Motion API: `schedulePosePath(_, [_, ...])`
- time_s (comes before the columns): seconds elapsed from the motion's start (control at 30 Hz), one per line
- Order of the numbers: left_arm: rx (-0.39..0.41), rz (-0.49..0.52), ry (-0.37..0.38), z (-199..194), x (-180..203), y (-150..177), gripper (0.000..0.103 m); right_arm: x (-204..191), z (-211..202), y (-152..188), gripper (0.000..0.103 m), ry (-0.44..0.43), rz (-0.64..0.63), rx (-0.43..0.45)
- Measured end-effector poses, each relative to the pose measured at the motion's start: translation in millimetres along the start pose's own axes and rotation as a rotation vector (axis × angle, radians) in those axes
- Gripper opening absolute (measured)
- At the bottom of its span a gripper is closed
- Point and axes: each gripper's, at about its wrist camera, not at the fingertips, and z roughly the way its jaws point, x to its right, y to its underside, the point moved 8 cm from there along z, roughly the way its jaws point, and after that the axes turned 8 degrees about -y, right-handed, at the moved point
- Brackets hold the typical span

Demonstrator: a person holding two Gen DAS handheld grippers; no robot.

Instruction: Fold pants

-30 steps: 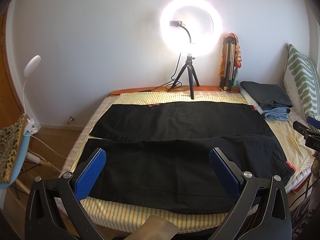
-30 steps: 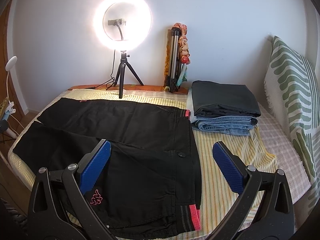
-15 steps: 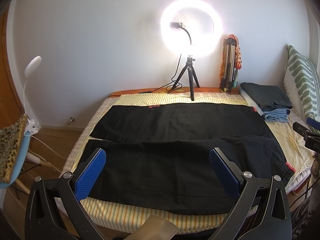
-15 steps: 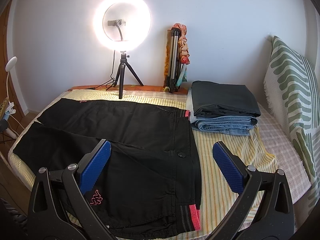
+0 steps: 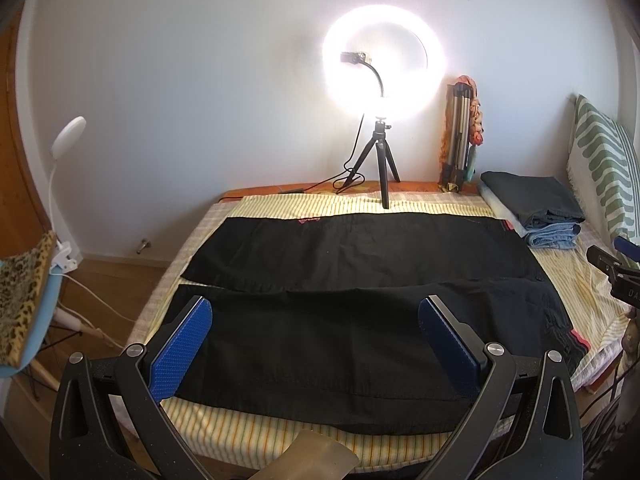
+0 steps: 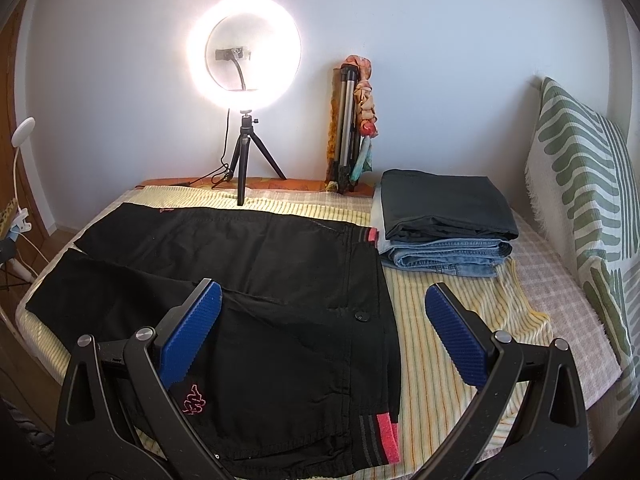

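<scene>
Lighting: your ring light (image 5: 383,65) at the back wall blows out to white glare, haloing the wall. Your black pants (image 6: 256,280) read dim, with little fabric detail. Distortion: fisheye bending and dark vignetted corners in both views; focus sharp.

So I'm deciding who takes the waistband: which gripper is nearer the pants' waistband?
Right. The right gripper hovers open just above the waistband end of the black pants. The left gripper hovers open over the legs, farther away.
</scene>
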Motion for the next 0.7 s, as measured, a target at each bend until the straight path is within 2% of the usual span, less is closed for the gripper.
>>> schedulePosePath(0.7, [0.003, 0.003, 0.000, -0.5, 2.4, -0.3, 0.103, 1.3, -1.2, 0.5, 0.103, 0.001, 0.003, -0.002])
